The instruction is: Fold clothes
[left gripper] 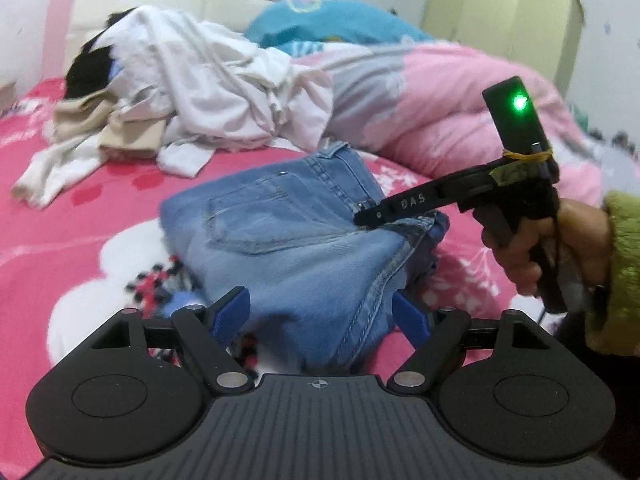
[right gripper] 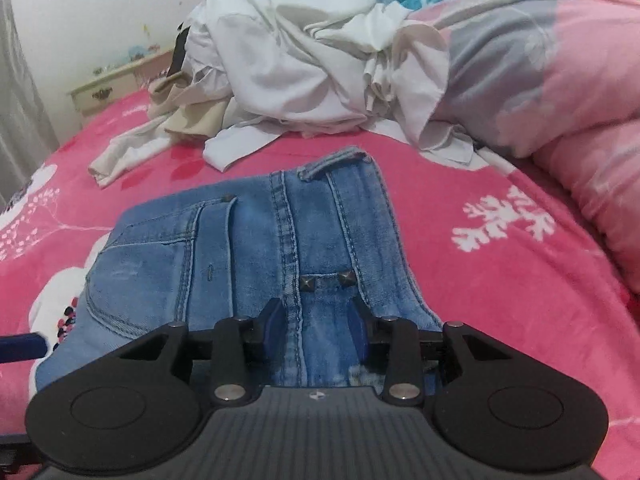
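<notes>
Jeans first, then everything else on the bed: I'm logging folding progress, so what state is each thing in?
Jeans: folded into a compact stack, lying on the sheet.
White clothes: crumpled heap, unfolded.
Beige garment: bunched under the heap.
Pink quilt: rolled up.
Left gripper: open, straddling the jeans' near edge.
Right gripper: partly open over the denim.

- left gripper: matte black, ribbed base, round side discs, silver pivot screws, blue pads
- right gripper: black, "DAS" lettering, green light, yellow rubber band
- fuzzy green sleeve
</notes>
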Motion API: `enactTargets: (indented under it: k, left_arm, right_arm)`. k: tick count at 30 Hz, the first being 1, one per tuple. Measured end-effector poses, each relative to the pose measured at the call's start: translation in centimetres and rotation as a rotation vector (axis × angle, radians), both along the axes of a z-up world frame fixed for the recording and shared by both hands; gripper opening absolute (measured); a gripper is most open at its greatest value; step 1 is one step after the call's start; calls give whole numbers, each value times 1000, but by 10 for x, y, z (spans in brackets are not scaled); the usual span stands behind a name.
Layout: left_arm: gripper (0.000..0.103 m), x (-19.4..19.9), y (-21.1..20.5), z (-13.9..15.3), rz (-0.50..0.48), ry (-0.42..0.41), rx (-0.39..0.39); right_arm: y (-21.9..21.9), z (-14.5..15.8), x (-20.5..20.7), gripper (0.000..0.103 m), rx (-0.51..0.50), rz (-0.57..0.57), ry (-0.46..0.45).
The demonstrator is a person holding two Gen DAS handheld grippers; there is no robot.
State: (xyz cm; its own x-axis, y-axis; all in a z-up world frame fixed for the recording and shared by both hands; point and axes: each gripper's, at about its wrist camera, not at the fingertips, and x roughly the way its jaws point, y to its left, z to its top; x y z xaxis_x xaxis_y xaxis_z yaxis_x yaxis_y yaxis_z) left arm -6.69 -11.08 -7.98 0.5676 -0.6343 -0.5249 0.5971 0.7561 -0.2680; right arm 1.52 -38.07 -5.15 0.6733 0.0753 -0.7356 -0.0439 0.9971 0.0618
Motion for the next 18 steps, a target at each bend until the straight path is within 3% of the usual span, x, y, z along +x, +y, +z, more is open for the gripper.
enactTargets:
  k: [6, 10, 12, 14, 18]
  left_arm:
    - [78, -5, 27, -22, 93, 149, -60]
    - [78, -3, 17, -27, 53, 157, -74]
    - [78, 0, 9, -30, 24, 154, -79]
    - [78, 5, 6, -34, 18, 178, -112]
    - [78, 15, 6, -41, 27, 248, -201]
  right_arm:
    - [5, 40, -3, 38, 13, 2, -39]
    - [35, 60, -6, 43, 11, 134, -28]
    - [56, 63, 2, 57, 3, 219, -4]
    - [80, 64, 15, 63, -12, 316, 28]
    - [151, 51, 54, 75, -157, 476, 125]
